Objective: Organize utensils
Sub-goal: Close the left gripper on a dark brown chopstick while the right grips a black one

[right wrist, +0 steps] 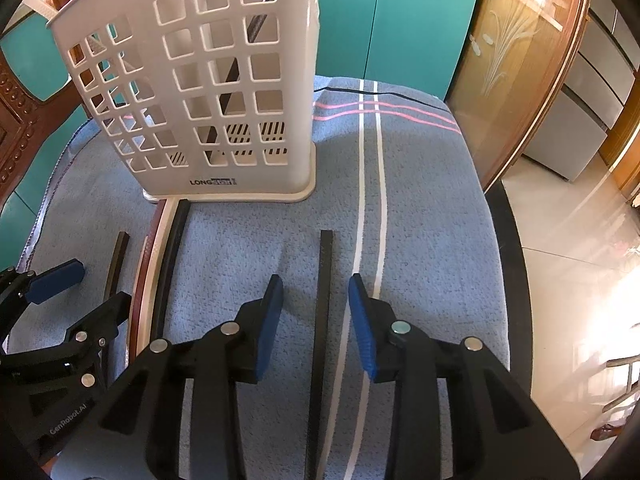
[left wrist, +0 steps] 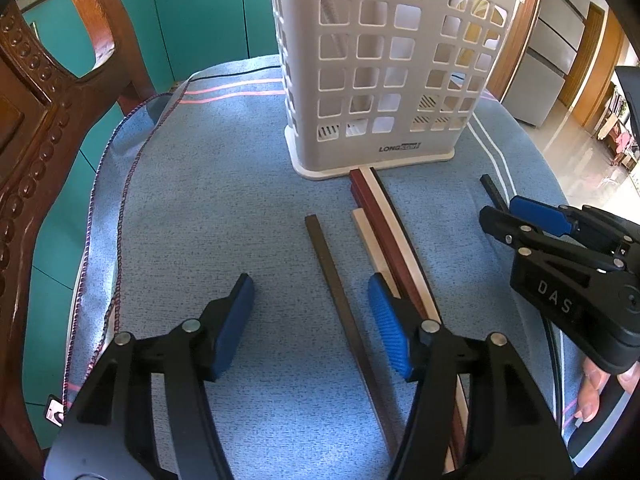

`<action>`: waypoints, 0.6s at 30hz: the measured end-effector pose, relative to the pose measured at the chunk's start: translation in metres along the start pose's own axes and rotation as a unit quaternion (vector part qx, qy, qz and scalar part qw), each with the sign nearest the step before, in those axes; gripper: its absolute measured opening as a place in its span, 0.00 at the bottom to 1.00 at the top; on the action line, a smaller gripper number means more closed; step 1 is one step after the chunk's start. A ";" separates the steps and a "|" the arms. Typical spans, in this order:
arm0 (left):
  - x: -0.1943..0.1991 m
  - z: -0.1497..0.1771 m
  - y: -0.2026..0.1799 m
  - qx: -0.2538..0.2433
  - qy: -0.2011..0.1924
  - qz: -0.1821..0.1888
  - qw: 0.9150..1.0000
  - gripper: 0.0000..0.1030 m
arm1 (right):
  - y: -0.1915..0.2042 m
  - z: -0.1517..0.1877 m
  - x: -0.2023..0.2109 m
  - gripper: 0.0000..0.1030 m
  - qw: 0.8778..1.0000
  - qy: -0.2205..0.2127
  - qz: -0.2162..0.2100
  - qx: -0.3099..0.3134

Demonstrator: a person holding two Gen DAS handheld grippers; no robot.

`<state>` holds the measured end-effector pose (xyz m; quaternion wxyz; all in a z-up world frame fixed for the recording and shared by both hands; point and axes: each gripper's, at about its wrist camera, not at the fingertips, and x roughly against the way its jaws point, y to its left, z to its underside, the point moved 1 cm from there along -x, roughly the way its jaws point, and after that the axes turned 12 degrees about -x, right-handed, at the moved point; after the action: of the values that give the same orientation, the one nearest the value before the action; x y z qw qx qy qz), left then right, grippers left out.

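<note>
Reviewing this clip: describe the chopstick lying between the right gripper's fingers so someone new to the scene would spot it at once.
Start at the white slotted utensil basket standing on the blue towel. In front of it, to the right, a single black chopstick lies alone beside the towel's white stripes, between the open right gripper. The other sticks lie further left, the bundle of mixed colours touching the basket's base.

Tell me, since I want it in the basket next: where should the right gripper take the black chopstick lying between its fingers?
Grip the black chopstick around mid-length, coming from above with the right gripper straddling it. It lies flat and alone on the blue cloth, its long sides facing the open pads, so closing across its narrow width probably works.
</note>
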<state>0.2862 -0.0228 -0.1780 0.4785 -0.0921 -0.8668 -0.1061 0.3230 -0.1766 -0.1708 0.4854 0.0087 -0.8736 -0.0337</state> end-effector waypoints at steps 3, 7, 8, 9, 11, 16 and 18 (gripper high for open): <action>0.000 0.000 0.000 0.000 0.000 0.000 1.000 0.59 | 0.001 0.000 0.000 0.34 1.000 0.000 -0.002 -0.001; 0.000 0.000 0.000 0.000 0.001 0.001 1.000 0.59 | 0.001 -0.002 0.000 0.34 1.000 0.001 -0.004 -0.003; 0.000 0.000 0.000 -0.001 0.001 0.002 1.000 0.59 | 0.000 -0.001 0.000 0.34 1.000 0.001 -0.006 -0.003; -0.001 0.000 0.000 -0.003 0.001 0.003 1.000 0.59 | -0.001 -0.001 0.000 0.34 1.000 0.002 -0.006 -0.004; 0.000 0.000 0.001 -0.006 -0.001 0.008 1.000 0.53 | -0.001 -0.003 -0.002 0.34 1.000 0.003 -0.007 -0.005; 0.001 -0.002 0.003 -0.010 -0.005 0.016 1.000 0.29 | 0.003 -0.004 -0.002 0.14 1.000 0.009 -0.027 0.004; 0.001 -0.002 0.009 0.007 -0.005 0.019 1.000 0.13 | 0.005 -0.004 -0.001 0.07 0.999 0.012 -0.033 0.010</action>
<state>0.2892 -0.0148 -0.1751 0.4765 -0.1059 -0.8681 -0.0902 0.3273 -0.1716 -0.1694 0.4941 0.0426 -0.8674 -0.0411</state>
